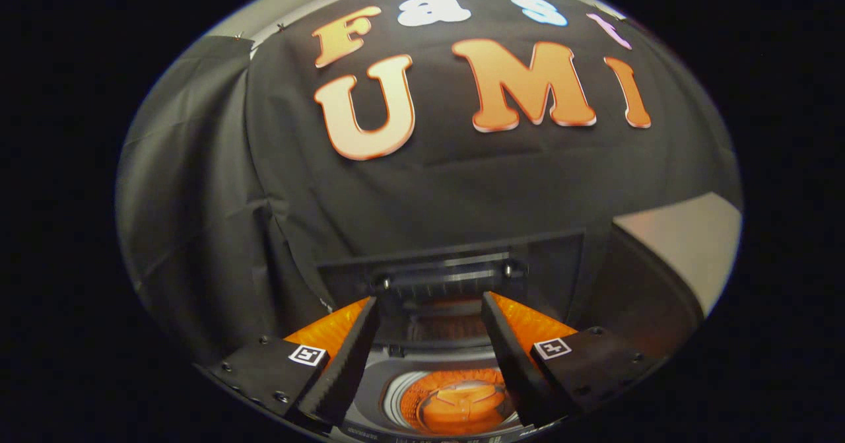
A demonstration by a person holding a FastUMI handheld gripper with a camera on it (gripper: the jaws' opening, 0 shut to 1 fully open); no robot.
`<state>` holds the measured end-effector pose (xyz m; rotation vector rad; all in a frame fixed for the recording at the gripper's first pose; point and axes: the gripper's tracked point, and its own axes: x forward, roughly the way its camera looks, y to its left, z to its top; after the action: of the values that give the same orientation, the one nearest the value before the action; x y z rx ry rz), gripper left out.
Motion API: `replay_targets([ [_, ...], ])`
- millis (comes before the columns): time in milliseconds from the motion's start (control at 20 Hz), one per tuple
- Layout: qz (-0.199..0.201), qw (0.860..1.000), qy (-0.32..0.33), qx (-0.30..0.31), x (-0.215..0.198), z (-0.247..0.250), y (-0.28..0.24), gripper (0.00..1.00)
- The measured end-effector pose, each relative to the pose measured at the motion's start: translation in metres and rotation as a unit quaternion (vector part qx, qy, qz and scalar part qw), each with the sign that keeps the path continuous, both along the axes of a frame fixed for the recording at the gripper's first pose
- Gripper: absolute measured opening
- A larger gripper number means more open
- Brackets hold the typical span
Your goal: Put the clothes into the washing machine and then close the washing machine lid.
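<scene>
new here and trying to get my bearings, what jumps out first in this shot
The glowing orange drum of the washing machine stands out first, seen between the fingers of the gripper, low and close. The machine's dark lid stands raised just beyond the fingertips, against the black cloth wall. The gripper is open and holds nothing.

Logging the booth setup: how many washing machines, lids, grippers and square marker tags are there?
Washing machine: 1
Lid, standing open: 1
Hand-held gripper, fingers apart above the drum: 1
Square marker tags: 2
Total: 5
</scene>
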<state>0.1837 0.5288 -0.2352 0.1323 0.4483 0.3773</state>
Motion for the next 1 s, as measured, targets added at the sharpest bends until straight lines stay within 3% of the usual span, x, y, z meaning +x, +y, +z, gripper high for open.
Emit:
replay_targets([
  [200, 0.009, 0.994, -0.108, -0.027, 0.044, 0.072, -0.005, 0.98],
  [400, 0.016, 0.989, -0.141, -0.033, 0.084, 0.092, -0.006, 0.98],
  [650, 0.010, 0.995, -0.082, -0.053, 0.149, 0.033, 0.002, 0.97],
  [1000, -0.001, 0.997, -0.023, -0.070, 0.178, -0.022, 0.007, 0.98],
])
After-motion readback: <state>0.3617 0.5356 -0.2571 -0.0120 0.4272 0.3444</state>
